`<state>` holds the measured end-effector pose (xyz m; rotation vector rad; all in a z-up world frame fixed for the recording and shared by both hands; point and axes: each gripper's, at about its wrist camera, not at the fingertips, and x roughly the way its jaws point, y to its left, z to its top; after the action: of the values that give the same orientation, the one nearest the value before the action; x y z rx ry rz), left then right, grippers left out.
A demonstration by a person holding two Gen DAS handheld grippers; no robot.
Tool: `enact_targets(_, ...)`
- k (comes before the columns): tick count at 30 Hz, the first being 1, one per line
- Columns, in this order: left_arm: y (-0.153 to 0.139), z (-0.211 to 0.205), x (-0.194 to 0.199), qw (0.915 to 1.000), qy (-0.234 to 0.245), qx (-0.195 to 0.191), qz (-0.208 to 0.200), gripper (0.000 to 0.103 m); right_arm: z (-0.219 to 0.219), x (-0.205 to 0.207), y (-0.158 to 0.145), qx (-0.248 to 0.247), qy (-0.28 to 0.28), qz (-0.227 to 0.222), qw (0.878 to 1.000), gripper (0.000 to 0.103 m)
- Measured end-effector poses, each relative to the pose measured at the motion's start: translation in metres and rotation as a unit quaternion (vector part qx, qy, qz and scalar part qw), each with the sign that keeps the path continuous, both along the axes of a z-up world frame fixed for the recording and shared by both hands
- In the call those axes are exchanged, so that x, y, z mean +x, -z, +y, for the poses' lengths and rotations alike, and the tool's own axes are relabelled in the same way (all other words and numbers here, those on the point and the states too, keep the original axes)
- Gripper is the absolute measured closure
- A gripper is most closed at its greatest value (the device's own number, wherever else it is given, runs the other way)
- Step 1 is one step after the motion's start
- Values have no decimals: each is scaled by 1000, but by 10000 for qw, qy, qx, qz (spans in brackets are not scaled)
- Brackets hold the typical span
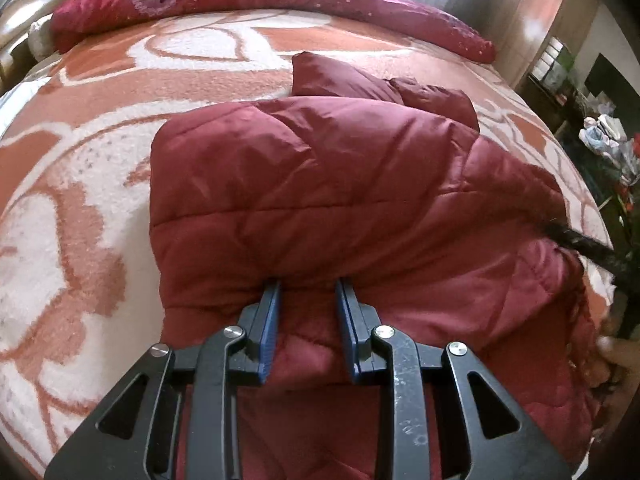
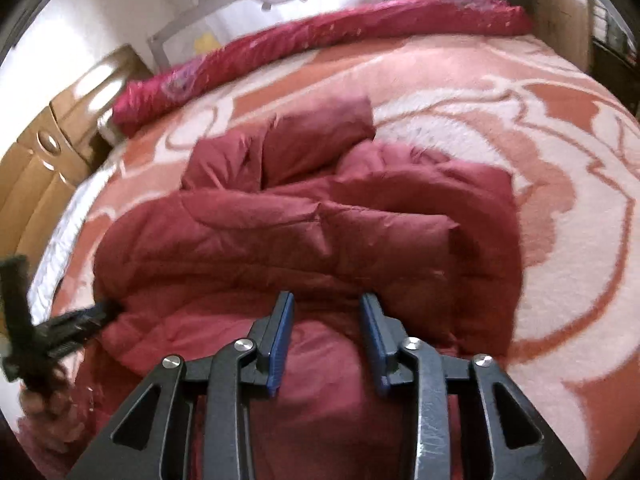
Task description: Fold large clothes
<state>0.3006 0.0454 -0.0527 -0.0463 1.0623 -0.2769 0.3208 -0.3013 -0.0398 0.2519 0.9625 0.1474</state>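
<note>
A dark red quilted puffer jacket (image 1: 320, 184) lies bunched on the bed, its sleeves folded over at the far side; it also shows in the right wrist view (image 2: 304, 232). My left gripper (image 1: 308, 284) is open, its blue-padded fingertips against the near fold of the jacket with fabric between them. My right gripper (image 2: 326, 298) is open too, its tips at the jacket's near fold. The right gripper shows at the right edge of the left wrist view (image 1: 580, 244), and the left gripper shows at the left edge of the right wrist view (image 2: 80, 316); both touch the jacket's edge.
The bed carries an orange and white patterned blanket (image 1: 100, 168). A rolled crimson quilt (image 1: 260, 4) lies along the far side. A wooden cabinet (image 2: 44, 160) stands left of the bed. Cluttered items (image 1: 608, 136) sit beyond the bed's right edge.
</note>
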Motion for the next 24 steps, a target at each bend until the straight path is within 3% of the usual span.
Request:
enact_targets(5, 4, 2, 3, 9999, -22, -153, 69, 78, -5, 7, 24, -206, -35, 364, 9991, 70)
enact_targets(10, 3, 8, 4, 9994, -1, -313, 146, 78, -3, 12, 32, -308, -75, 427, 9986, 70)
enact_targets(18, 3, 8, 5, 9996, 46, -170, 226, 78, -8, 12, 37, -159, -82, 438, 9989, 70)
enact_targets(24, -22, 15, -15, 9998, -121, -11, 139, 78, -14, 10, 34, 87, -30, 383, 9992, 70)
